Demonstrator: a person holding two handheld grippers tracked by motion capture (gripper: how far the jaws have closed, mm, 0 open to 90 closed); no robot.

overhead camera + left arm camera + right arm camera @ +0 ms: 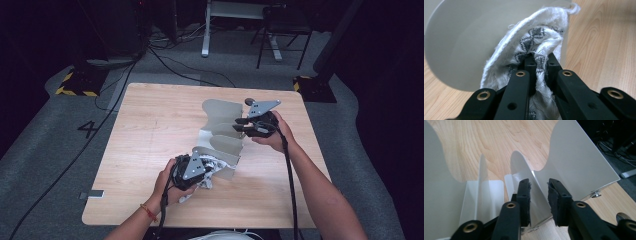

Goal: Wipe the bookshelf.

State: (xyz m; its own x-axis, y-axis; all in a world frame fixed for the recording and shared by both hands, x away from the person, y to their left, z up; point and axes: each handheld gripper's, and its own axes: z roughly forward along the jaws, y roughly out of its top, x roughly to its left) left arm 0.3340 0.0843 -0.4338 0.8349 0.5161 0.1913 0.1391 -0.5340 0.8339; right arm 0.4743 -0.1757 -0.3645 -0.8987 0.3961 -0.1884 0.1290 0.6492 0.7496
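Left gripper (200, 172) is clamped on a white woven cloth (537, 47) with a dark zigzag pattern, bunched against the near end panel of the grey divider rack (222, 135). The rack sits mid-tabletop, slightly toward the right edge, its near end pointing at the front edge.

Right gripper (242, 125) is at the rack's far end, jaws straddling one upright divider (537, 195). There's a gap on the right pad side; the left pad looks at or near the sheet. I read it as parted, not gripping.

Step in hand, my read: feeding the cloth into the rack's nearest slot while the right hand steadies the frame.

Next move likely needs the right jaws to pinch that divider so the rack doesn't skate, then the left to push the cloth down between the panels and let go. Risk: the loose weave snagging on a panel edge.
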